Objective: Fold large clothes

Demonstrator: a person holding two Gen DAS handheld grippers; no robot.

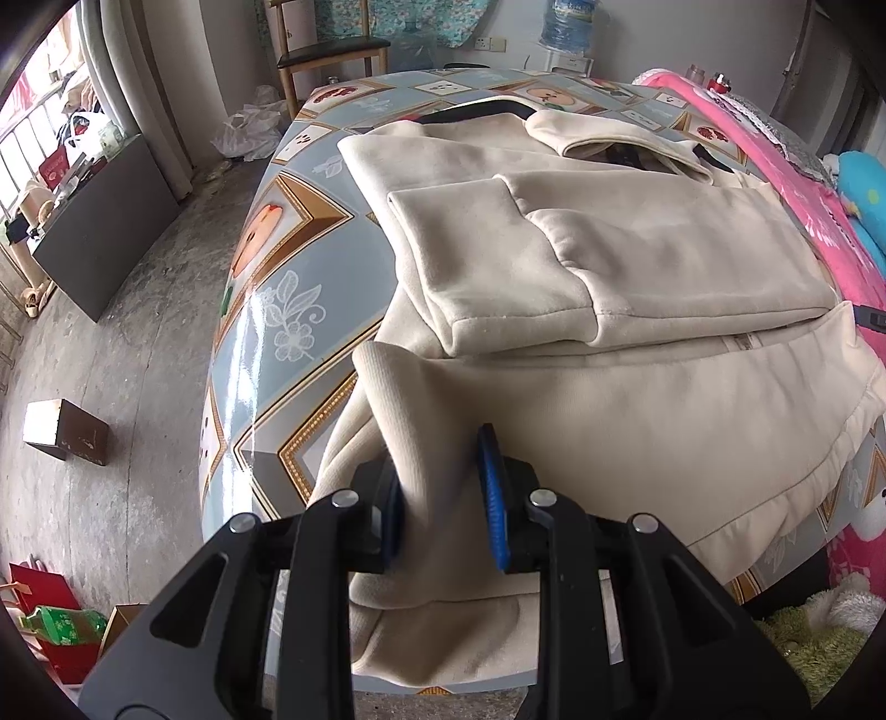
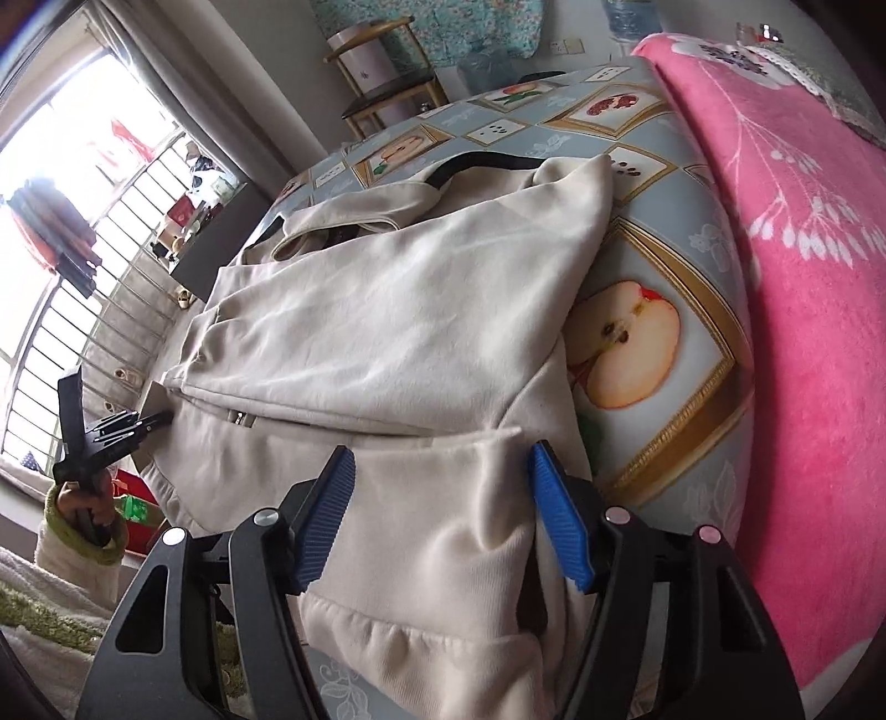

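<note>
Cream garment (image 1: 637, 260) lying on grey-blue tablecloth (image 1: 293, 277) showing gold-framed fruit pictures; pink blanket (image 2: 803, 277) showing white sprigs; gripper pads (image 2: 326, 520) showing blue on black frames.

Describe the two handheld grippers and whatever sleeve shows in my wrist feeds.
Both the left gripper and right gripper are black plastic linkages with round silver pivot pins and ribbed blue finger pads. In the right wrist view, the left hand's sleeve is cream fleece with a green cuff.

Fruit-patterned worktop (image 1: 288, 266) stood beside a pink blanket (image 2: 803, 277), wooden chair (image 1: 326, 55) behind, cardboard box (image 1: 66, 429) on the floor, water jug (image 1: 567, 25) at the wall.
</note>
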